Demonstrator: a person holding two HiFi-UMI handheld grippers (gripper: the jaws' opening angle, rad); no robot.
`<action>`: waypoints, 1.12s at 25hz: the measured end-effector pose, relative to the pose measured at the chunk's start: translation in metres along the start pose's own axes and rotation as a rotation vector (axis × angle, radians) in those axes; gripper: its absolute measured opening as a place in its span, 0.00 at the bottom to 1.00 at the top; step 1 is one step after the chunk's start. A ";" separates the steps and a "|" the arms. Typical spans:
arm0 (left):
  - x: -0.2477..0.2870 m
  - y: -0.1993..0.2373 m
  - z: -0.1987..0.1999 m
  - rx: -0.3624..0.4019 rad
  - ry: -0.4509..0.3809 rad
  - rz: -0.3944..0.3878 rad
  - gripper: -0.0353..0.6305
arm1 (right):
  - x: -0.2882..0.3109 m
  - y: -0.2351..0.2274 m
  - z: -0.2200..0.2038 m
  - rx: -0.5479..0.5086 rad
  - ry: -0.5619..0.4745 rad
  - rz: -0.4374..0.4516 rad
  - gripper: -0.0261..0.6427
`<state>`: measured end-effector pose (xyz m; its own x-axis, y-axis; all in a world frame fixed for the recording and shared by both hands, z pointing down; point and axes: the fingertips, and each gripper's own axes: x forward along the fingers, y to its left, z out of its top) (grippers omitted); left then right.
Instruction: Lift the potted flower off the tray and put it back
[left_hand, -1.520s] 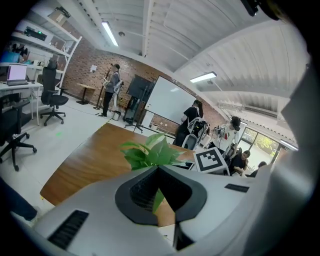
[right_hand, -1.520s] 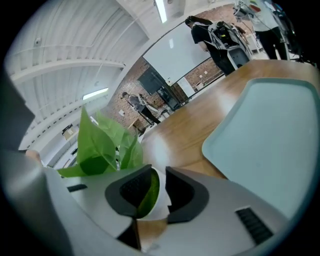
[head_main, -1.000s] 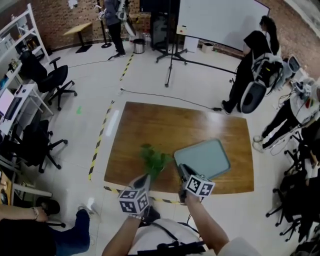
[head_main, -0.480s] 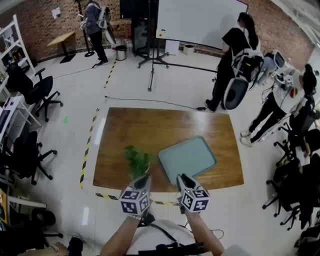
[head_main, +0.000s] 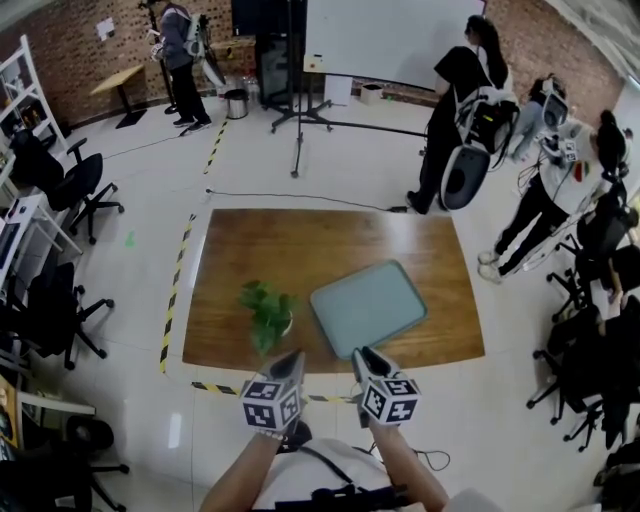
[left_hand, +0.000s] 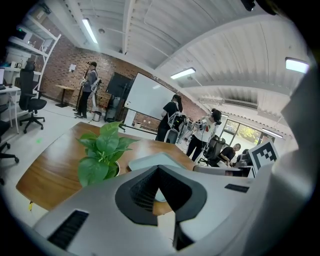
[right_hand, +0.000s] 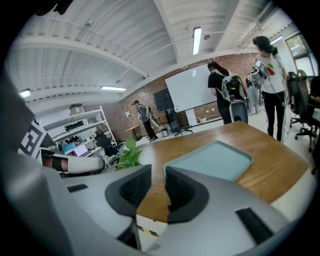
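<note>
The left tool (head_main: 292, 357), jaws together, and the right tool (head_main: 363, 354), jaws slightly apart, have been drawn back empty, well short of the tray (head_main: 367, 305). The potted flower (head_main: 266, 312) is left on the bench (head_main: 300, 245) just left of the tray, so its return is judged outstanding.

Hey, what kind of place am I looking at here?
Probably a lab or workshop: a whiteboard, office chairs, and striped floor tape along two sides of the table.
</note>
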<state>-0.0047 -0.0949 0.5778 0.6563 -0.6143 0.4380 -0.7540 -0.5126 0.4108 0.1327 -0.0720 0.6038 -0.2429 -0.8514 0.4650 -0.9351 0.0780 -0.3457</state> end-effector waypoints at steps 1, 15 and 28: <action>-0.001 -0.002 -0.001 -0.002 0.000 0.001 0.05 | -0.001 0.000 0.000 0.000 -0.001 0.004 0.22; -0.011 -0.011 -0.005 -0.032 -0.022 -0.009 0.05 | -0.006 0.010 0.001 0.005 -0.011 0.056 0.22; -0.014 0.021 0.008 -0.066 -0.036 0.036 0.05 | 0.079 0.039 0.000 0.061 0.070 0.159 0.29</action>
<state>-0.0297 -0.1021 0.5744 0.6263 -0.6536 0.4250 -0.7730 -0.4498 0.4474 0.0770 -0.1360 0.6264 -0.4055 -0.7925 0.4556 -0.8668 0.1751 -0.4669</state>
